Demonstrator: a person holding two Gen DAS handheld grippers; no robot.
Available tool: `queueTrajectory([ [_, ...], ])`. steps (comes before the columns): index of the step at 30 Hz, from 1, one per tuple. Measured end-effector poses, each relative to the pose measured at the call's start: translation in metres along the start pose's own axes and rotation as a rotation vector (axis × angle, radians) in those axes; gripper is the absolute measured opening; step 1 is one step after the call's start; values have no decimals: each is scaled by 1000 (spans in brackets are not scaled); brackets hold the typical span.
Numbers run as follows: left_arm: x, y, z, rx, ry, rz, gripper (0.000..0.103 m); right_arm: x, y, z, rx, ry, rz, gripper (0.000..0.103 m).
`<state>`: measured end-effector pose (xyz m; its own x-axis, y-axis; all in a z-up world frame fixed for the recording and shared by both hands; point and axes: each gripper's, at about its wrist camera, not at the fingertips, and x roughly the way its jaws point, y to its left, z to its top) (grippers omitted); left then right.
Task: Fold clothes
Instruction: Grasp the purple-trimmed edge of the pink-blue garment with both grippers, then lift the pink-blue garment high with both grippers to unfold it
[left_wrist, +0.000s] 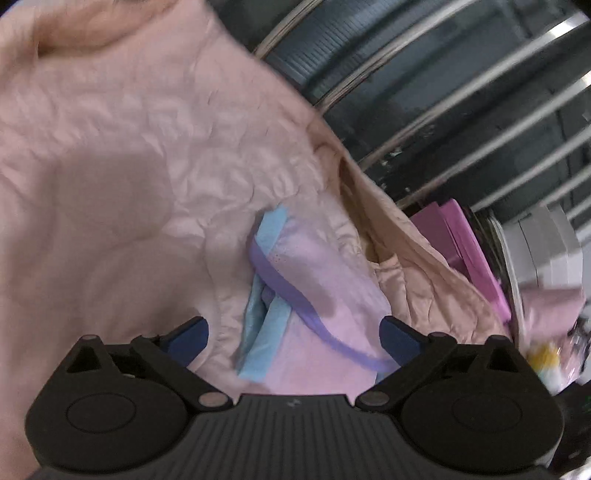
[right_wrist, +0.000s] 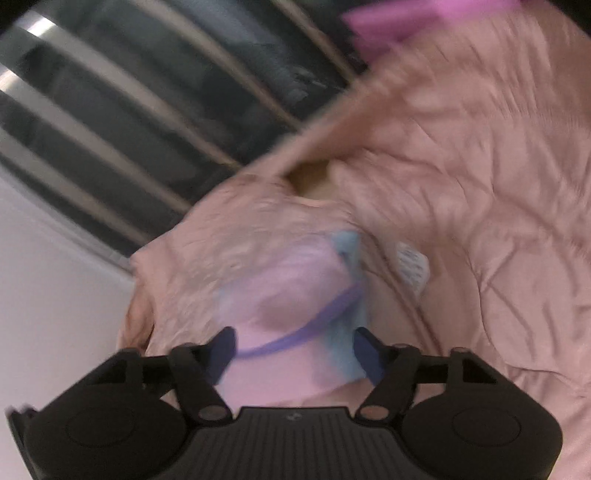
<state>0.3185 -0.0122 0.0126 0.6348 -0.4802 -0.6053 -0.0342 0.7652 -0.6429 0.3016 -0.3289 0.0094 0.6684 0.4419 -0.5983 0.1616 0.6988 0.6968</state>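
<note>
Pink garment (left_wrist: 325, 280) with purple trim and blue lining lies bunched on peach quilt (left_wrist: 129, 147), between fingers of both your grippers. Your left gripper (left_wrist: 293, 334): fingers spread wide, gripping nothing. Your right gripper (right_wrist: 295, 350): fingers apart, garment between; contact unclear through blur.

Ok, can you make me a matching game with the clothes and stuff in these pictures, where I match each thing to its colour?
Things:
1. wrinkled quilted blanket
2. trim band on the small lilac garment
3. folded edge panel of that garment
4. flat sheets beside the blanket

Colours:
A. light blue
B. magenta
C. peach pink
D. purple

Pairs: 1-C, 2-D, 3-A, 4-B
</note>
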Motion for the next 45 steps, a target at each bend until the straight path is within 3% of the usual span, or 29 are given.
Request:
queueTrajectory([
  [1,12,1,11,-44,20,-22,98,8,-5,3,18,2,1,59],
  [3,21,5,16,-92,26,-60,74,18,-11,7,42,-11,35,37],
  [4,26,6,19,-116,30,-80,31,22,-12,9,38,-16,36,29],
  [5,31,8,21,-136,33,-97,9,27,-12,10,30,-22,32,5],
  [8,32,2,26,-117,11,-127,5,23,1,7,-60,-73,-11,2],
  [13,-23,-22,26,30,-64,-192,4,-31,36,0,-172,-170,83,1],
  [16,-80,-49,19,152,-135,-246,1,-86,72,-8,-243,-223,173,1],
  [23,-235,-124,6,298,-319,-366,1,-235,153,-35,-388,-385,346,1],
  [29,-357,-178,-20,398,-462,-459,1,-358,210,-78,-545,-521,369,1],
  [33,-428,-220,-39,512,-540,-483,1,-420,232,-101,-617,-597,372,1],
  [40,-496,-282,-39,612,-624,-414,1,-519,284,-115,-710,-694,385,1],
  [45,-492,-295,-21,626,-614,-334,1,-529,315,-97,-754,-696,296,1],
])
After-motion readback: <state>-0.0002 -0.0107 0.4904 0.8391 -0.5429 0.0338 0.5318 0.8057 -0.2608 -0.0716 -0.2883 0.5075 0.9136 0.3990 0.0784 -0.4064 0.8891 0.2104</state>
